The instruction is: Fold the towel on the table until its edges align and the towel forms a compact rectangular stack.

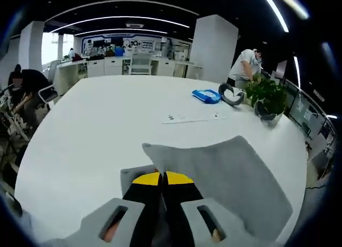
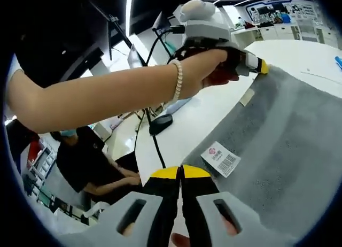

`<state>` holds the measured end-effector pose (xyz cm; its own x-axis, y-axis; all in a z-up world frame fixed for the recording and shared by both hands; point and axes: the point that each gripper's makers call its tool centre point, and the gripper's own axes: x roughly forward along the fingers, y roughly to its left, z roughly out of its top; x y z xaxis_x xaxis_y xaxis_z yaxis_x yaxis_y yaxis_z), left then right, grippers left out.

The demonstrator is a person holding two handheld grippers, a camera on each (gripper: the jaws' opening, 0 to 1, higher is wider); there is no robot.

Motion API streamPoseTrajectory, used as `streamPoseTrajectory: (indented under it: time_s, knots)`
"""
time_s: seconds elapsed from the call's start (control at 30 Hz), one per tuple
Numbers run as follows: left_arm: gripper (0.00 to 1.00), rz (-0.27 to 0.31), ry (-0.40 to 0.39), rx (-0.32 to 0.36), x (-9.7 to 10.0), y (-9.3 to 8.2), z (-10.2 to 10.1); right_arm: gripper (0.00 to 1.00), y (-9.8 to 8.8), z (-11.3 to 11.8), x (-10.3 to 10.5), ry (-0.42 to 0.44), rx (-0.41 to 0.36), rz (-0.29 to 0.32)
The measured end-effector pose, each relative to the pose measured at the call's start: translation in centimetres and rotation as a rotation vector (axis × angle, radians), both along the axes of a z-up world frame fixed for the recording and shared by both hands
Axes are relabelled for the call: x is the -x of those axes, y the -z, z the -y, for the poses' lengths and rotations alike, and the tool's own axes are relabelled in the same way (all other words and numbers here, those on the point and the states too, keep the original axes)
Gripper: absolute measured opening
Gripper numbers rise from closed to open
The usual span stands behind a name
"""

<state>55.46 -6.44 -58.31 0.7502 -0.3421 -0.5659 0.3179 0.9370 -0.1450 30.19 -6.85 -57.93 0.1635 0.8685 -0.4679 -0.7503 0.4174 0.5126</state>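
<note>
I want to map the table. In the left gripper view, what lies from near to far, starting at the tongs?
Left tongs → grey towel → sheet of paper → blue packet → white counter with chair.

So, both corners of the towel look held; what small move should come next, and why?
Probably carry both corners forward over the towel toward its far edge. Each hand-held gripper, left and right, looks shut on a corner, and the gray cloth lies mostly flat on the table.
</note>
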Motion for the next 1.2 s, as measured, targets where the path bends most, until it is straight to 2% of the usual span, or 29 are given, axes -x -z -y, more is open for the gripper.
streamPoseTrajectory:
  time_s: [0.13,0.23,0.3,0.43,0.53,0.63,0.73,0.83,0.97,1.1,1.2]
  knots:
    - [0.01,-0.009,-0.023,0.003,0.3,0.4,-0.9,0.0,0.2,-0.3,0.2,-0.012,-0.009,-0.023]
    - [0.01,-0.005,-0.051,0.005,0.4,0.4,-1.7,0.0,-0.4,-0.7,0.5,-0.02,-0.039,-0.038]
    - [0.01,0.002,-0.079,0.031,0.5,0.2,-2.2,0.0,-0.7,-0.8,0.4,-0.01,-0.052,-0.04]
    - [0.01,-0.047,-0.102,0.012,0.9,2.0,-2.9,0.0,0.3,-0.8,0.1,0.001,-0.026,-0.025]
    - [0.01,-0.06,-0.099,-0.001,1.3,3.0,-3.0,0.0,1.2,-0.6,-0.2,0.01,0.002,-0.007]
    - [0.03,-0.062,-0.093,-0.055,1.9,4.2,-3.4,0.0,1.8,-0.7,-0.6,0.007,0.013,0.028]
    - [0.12,-0.054,-0.089,-0.058,2.3,4.5,-3.4,0.09,1.7,-0.9,-0.7,-0.002,0.003,0.044]
    - [0.15,-0.048,-0.099,-0.049,2.9,4.3,-3.8,0.15,1.4,-0.8,-0.5,-0.014,0.0,0.044]
    - [0.17,-0.02,-0.134,-0.037,3.9,3.3,-4.4,0.15,0.2,0.5,-0.8,-0.028,0.008,0.071]
    - [0.17,-0.008,-0.136,-0.023,6.3,2.6,-3.9,0.13,-1.5,3.5,-3.4,0.002,0.031,0.137]
    - [0.17,0.001,-0.151,-0.003,7.8,2.2,-3.6,0.05,-2.5,6.2,-6.3,0.054,0.061,0.189]
